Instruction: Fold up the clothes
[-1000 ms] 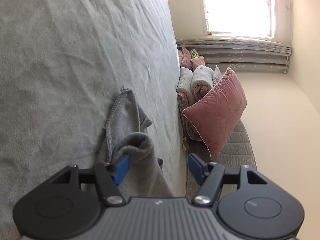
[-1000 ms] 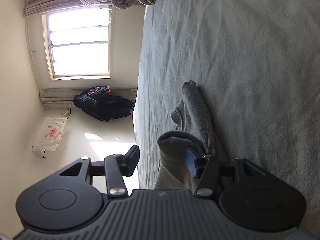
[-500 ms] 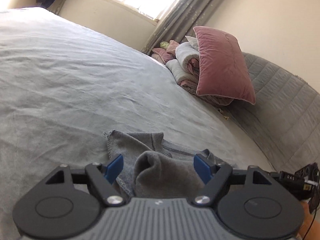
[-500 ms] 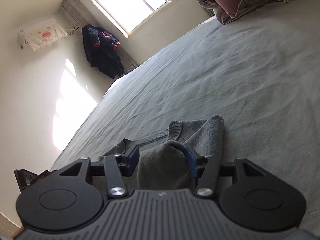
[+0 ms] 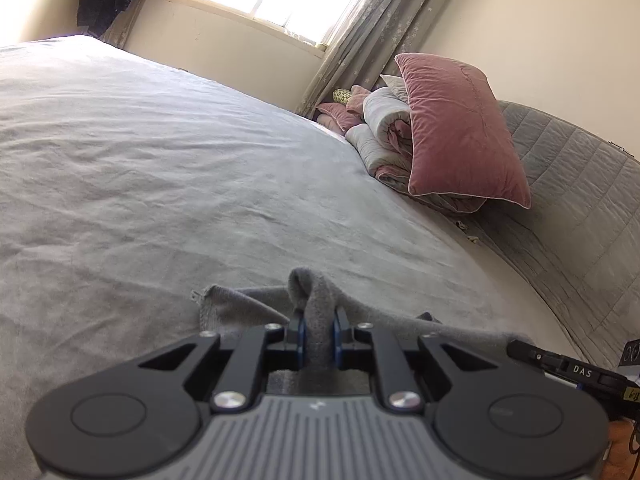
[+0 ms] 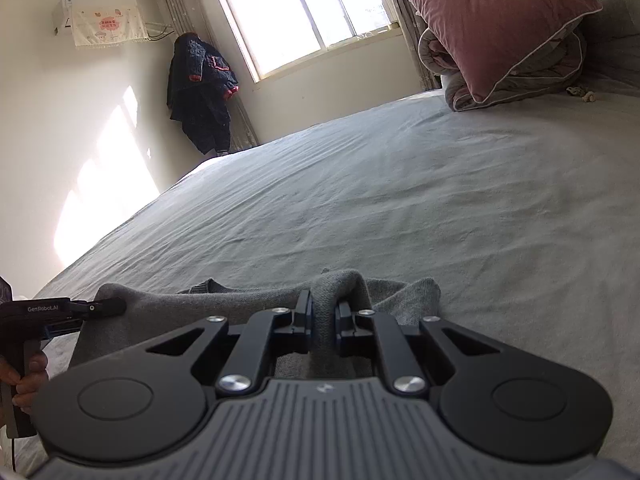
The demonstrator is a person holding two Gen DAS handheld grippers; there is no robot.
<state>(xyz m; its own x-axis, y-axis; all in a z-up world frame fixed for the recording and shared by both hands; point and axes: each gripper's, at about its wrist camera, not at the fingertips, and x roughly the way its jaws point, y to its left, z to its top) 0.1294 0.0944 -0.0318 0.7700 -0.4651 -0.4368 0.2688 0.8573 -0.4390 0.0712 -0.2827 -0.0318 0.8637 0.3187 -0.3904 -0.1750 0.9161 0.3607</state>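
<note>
A grey knit sweater (image 5: pixel 248 300) lies crumpled on the grey bed sheet (image 5: pixel 160 180), close under both grippers. My left gripper (image 5: pixel 319 328) is closing, its blue pads pressing a raised fold of the sweater. In the right wrist view the sweater (image 6: pixel 200 308) spreads leftwards. My right gripper (image 6: pixel 322 316) is closing too, pinching another upright fold. The left gripper's tip (image 6: pixel 100 306) touches the sweater's far left end, with a hand (image 6: pixel 24 376) on its handle. Most of the sweater is hidden under the gripper bodies.
A pink pillow (image 5: pixel 460 132) leans on rolled quilts (image 5: pixel 380 136) against the grey quilted headboard (image 5: pixel 580 208) at the right. The wide sheet (image 6: pixel 400 200) stretches ahead to a window wall. A dark jacket (image 6: pixel 202 92) hangs in the corner.
Both grippers rolled from lying sideways to upright and rose a little. Their jaws went from wide apart to pinched together, each on a fold of the grey sweater.
</note>
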